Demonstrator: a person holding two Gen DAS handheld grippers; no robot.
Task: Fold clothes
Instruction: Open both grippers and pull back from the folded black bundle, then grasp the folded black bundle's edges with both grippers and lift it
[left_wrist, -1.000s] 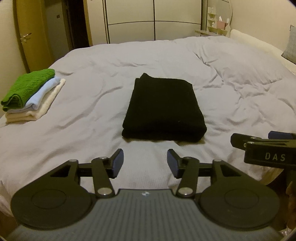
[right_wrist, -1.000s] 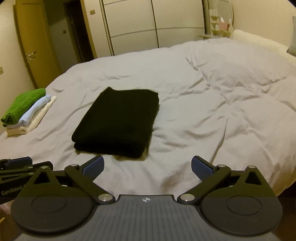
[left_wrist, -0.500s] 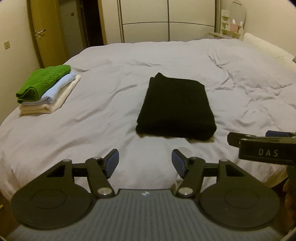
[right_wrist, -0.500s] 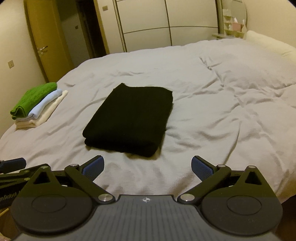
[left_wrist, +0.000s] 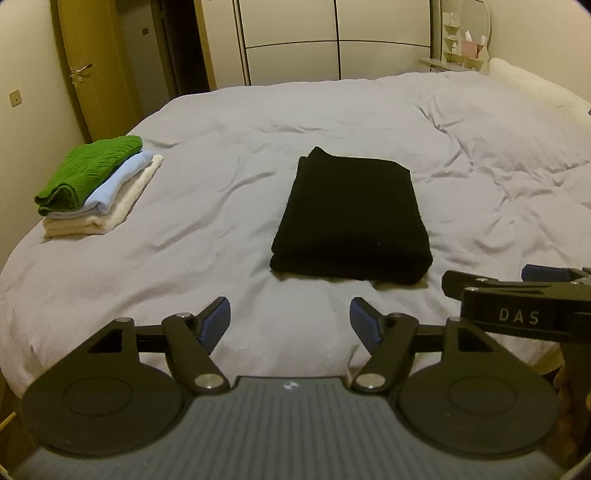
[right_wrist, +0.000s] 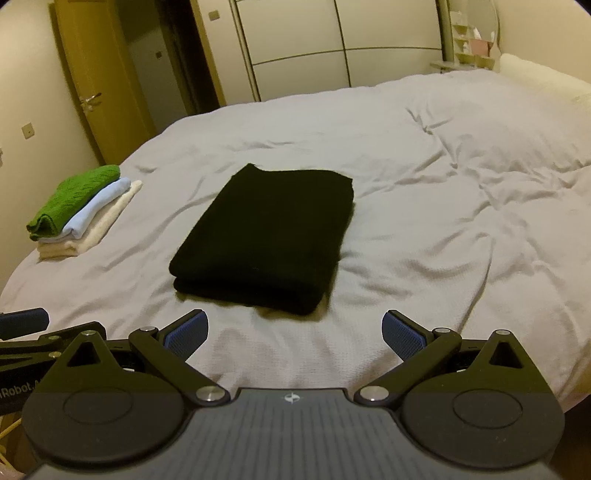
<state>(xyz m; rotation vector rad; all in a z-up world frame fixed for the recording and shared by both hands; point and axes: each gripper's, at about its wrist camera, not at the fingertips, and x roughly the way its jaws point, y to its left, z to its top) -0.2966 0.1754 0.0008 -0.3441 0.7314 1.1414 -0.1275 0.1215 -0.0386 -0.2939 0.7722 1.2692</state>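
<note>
A wide bed (left_wrist: 229, 122) under a rumpled pale grey duvet fills both views, with a white panelled wardrobe (left_wrist: 332, 37) and a wooden door (left_wrist: 92, 66) behind it. Near the middle of the duvet lies a black garment (left_wrist: 351, 218), folded into a neat thick rectangle with its folded edge toward the cameras. At the bed's left edge, well apart from it, sits a stack of folded clothes (left_wrist: 96, 184): green knit on top, pale blue below, cream at the bottom, though the dim light may hide further layers. The left gripper (left_wrist: 290, 321) hovers short of the black garment, jaws spread and gripping nothing. The right gripper (right_wrist: 294, 330) hangs beside it, jaws spread wider, likewise empty.
</note>
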